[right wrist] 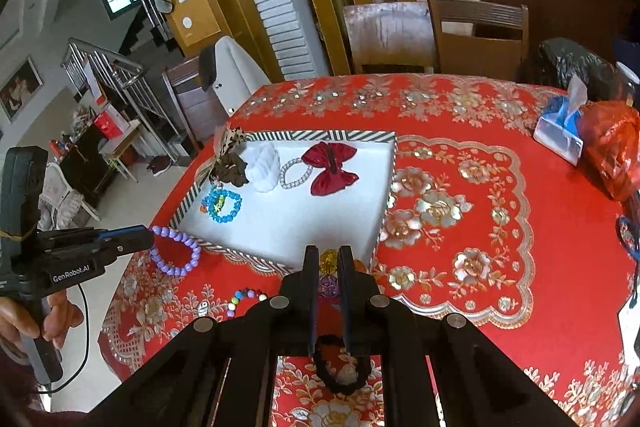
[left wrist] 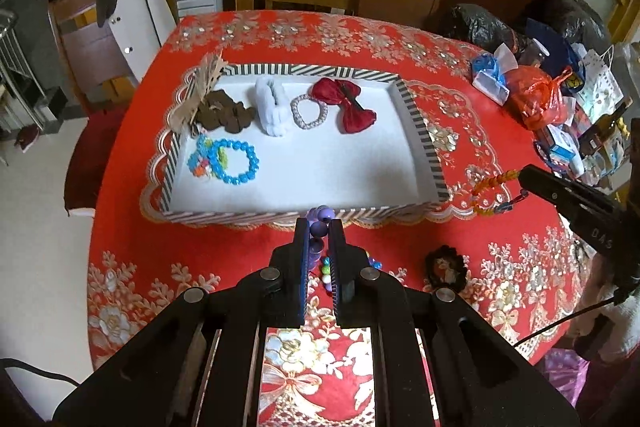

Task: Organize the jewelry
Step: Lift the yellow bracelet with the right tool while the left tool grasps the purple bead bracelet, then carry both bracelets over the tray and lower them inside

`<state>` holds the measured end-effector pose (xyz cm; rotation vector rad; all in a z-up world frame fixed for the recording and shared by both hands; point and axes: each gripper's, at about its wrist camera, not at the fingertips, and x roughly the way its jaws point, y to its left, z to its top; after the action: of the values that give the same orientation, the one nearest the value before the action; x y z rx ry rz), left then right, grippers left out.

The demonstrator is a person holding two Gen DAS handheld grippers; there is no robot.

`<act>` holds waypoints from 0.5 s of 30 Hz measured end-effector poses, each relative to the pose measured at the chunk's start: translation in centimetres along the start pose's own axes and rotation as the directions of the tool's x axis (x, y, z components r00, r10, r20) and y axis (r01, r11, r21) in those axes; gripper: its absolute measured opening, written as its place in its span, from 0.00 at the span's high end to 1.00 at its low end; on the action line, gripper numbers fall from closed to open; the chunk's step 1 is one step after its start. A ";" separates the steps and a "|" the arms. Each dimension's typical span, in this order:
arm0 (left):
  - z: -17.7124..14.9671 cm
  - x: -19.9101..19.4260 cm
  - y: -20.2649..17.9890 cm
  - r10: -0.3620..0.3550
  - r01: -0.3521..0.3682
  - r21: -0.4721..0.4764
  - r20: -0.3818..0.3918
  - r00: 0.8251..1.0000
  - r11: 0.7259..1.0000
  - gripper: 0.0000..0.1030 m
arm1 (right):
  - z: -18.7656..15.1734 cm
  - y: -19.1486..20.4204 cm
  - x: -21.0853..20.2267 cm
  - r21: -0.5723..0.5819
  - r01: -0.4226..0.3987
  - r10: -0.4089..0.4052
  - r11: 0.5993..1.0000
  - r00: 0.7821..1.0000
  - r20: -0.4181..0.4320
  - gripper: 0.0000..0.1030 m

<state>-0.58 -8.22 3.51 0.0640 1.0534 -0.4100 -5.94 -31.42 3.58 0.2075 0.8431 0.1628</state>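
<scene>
With the left tool clamped on the purple bead bracelet and the right tool on the orange bead bracelet, both dangling loops risk snagging the striped tray rim at 12 o'clock.

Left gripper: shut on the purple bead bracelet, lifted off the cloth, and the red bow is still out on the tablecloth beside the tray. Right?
Not quite. The red bow lies inside the striped tray, next to the silver ring bracelet, not on the tablecloth. Both wrist views show it. The rest holds: the left gripper is shut on the purple bead bracelet, which hangs above the cloth in the right wrist view.
</scene>
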 end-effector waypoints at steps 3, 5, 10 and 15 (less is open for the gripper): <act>0.6 0.2 0.0 0.009 -0.009 0.009 0.007 1.000 1.000 0.93 | 0.8 0.4 0.5 -0.011 -0.004 0.004 1.000 1.000 -0.001 0.92; 1.0 0.5 0.0 0.017 -0.017 0.015 0.009 1.000 1.000 0.93 | 1.3 0.7 0.9 -0.018 -0.008 0.008 1.000 1.000 -0.003 0.92; 2.1 1.4 0.6 0.026 -0.026 0.016 0.003 1.000 1.000 0.93 | 2.9 1.5 2.3 -0.035 -0.026 0.026 0.999 1.000 -0.009 0.92; 3.3 2.8 1.0 0.036 -0.036 0.016 -0.012 0.999 0.999 0.93 | 4.4 2.4 4.6 -0.050 -0.047 0.045 0.998 0.998 -0.032 0.92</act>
<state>3.70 -8.88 2.62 0.0995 1.0600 -0.3859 0.28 -28.59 3.69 0.1777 0.8645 0.2309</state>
